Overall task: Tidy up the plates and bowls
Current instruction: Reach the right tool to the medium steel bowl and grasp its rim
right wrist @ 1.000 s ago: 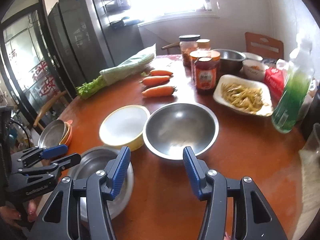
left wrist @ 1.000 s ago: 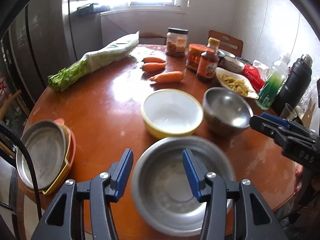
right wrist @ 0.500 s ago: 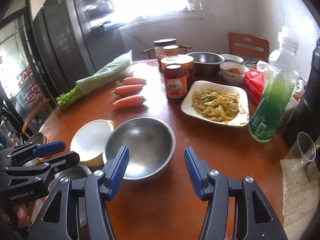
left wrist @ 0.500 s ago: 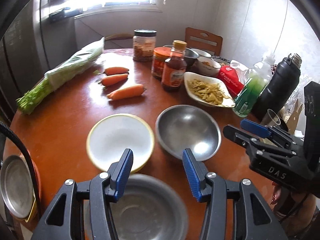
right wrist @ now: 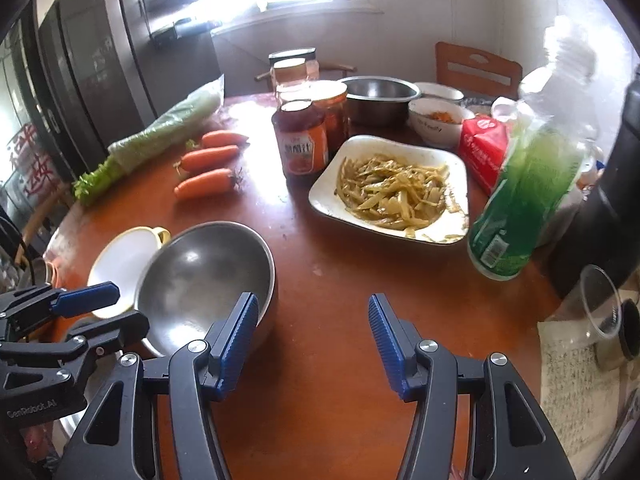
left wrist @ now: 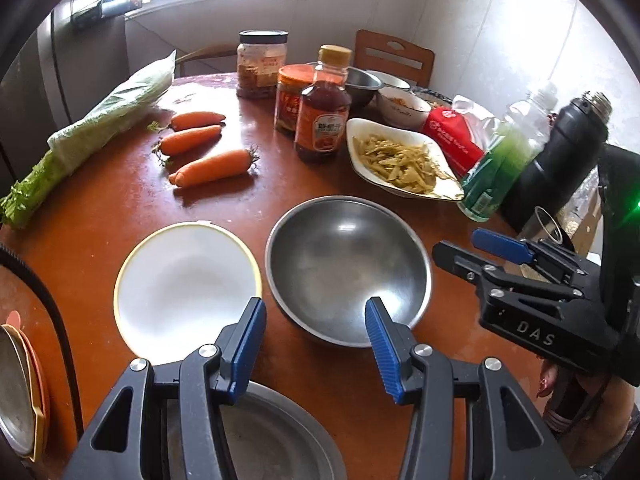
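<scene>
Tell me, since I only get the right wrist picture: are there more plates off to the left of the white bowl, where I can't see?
Observer: Yes. The left wrist view shows a stack of plates at the table's left edge, with a metal one on top of orange and yellow ones.
Operator: Anything nearer than the steel bowl?
Observer: A metal plate lies right under the left gripper, whose jaws are open and hold nothing.
Operator: What stands right of the green bottle?
Observer: A black flask with its cap off and its threaded neck bare.
</scene>
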A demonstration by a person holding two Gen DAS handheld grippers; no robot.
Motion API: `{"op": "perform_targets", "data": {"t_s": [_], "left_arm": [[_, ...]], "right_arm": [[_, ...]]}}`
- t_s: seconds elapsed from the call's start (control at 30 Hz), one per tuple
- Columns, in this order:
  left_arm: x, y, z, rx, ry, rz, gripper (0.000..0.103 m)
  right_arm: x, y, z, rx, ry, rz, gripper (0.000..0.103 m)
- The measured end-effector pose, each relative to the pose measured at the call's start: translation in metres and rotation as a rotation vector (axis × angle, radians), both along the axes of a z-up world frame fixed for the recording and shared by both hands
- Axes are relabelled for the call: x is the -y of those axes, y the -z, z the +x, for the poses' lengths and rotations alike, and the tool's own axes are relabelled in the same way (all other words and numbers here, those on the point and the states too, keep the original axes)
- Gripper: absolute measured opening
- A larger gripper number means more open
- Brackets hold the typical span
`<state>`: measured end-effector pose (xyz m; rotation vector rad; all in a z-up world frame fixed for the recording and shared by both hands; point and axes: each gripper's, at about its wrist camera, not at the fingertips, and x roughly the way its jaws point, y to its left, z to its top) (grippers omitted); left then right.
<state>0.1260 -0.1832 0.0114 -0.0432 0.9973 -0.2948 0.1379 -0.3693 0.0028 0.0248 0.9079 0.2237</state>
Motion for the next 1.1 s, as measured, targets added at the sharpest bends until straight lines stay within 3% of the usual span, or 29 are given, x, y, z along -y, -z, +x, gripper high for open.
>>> {"op": "perform_targets", "data": {"t_s": [0.3,0.57,0.87,1.1], "left_arm": [[-0.004,0.013,0.013,-0.055,-0.021,-0.001,0.051],[-0.002,0.016,0.011,-0.053,-0.038,0.010,0.051],[-0.008,0.018,0.005,-0.113,-0.070,-0.041,0.052],[0.003,0.029,0.017,-0.142,-0.058,-0.032,0.052]], "right_arm": [[-0.027,0.009,0.025,-0.016,-0.093,-0.058,0.058],[-0.027,0.026,0.039,-0.076,-0.127,-0.047,0.033],[-0.033,0.030,0.041,-0.071,-0.149,-0.061,0.026],[-0.031,0.034,0.036,-0.080,-0.159,-0.055,0.022]]}}
